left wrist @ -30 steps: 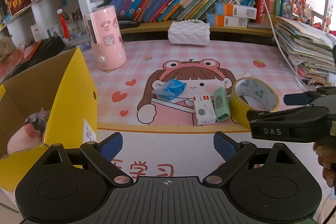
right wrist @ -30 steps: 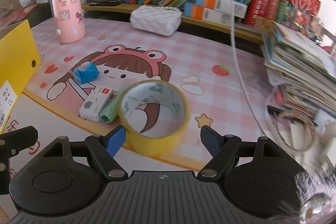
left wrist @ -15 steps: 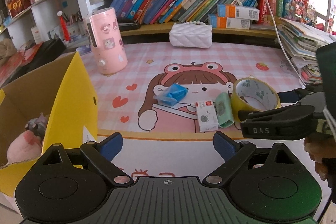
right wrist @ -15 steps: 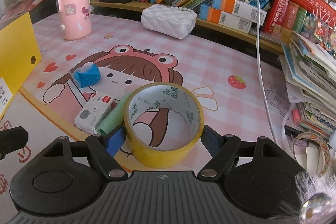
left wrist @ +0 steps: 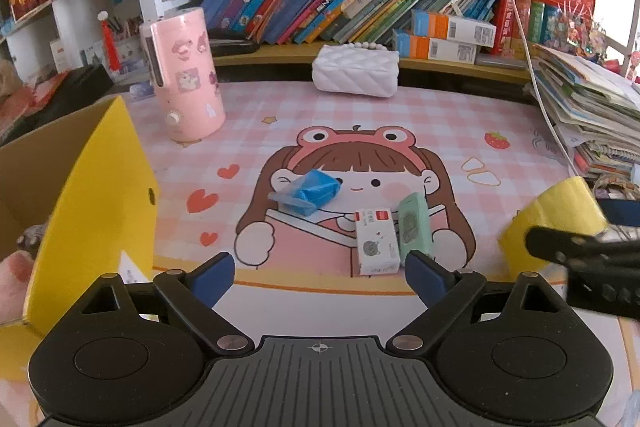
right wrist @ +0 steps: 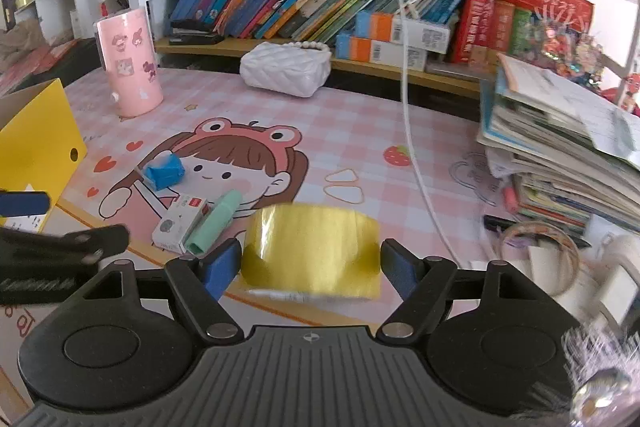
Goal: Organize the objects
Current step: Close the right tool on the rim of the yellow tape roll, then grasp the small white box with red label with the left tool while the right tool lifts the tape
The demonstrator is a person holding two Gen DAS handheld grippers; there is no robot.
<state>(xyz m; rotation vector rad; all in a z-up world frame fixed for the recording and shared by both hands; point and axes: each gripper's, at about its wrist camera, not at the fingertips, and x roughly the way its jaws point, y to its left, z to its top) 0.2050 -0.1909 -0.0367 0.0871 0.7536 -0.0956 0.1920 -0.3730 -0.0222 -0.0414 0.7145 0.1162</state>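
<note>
My right gripper [right wrist: 310, 259] is shut on a yellow tape roll [right wrist: 312, 251], held on its side just above the pink desk mat [right wrist: 360, 131]. The left wrist view shows the same tape roll [left wrist: 552, 223] at the right edge, behind a dark finger of the right gripper. My left gripper [left wrist: 318, 269] hangs over the mat's front edge, its jaws wide, closing slightly, with nothing between them. Just ahead of it lie a white small box [left wrist: 376, 241], a green pack [left wrist: 414, 227] and a blue packet [left wrist: 308, 191]. An open yellow cardboard box [left wrist: 100, 195] stands at the left.
A pink plush [left wrist: 16, 267] lies in the yellow box. A pink cylinder [left wrist: 184, 79] and a white quilted pouch [left wrist: 356, 71] stand at the back under a shelf of books. A stack of books [right wrist: 560, 147] fills the right side, and a white cable [right wrist: 408, 107] hangs down.
The right gripper closed around the tape roll, tipped it onto its side and lifted it off the mat, away from the green pack. The left gripper edged forward towards the small items.
</note>
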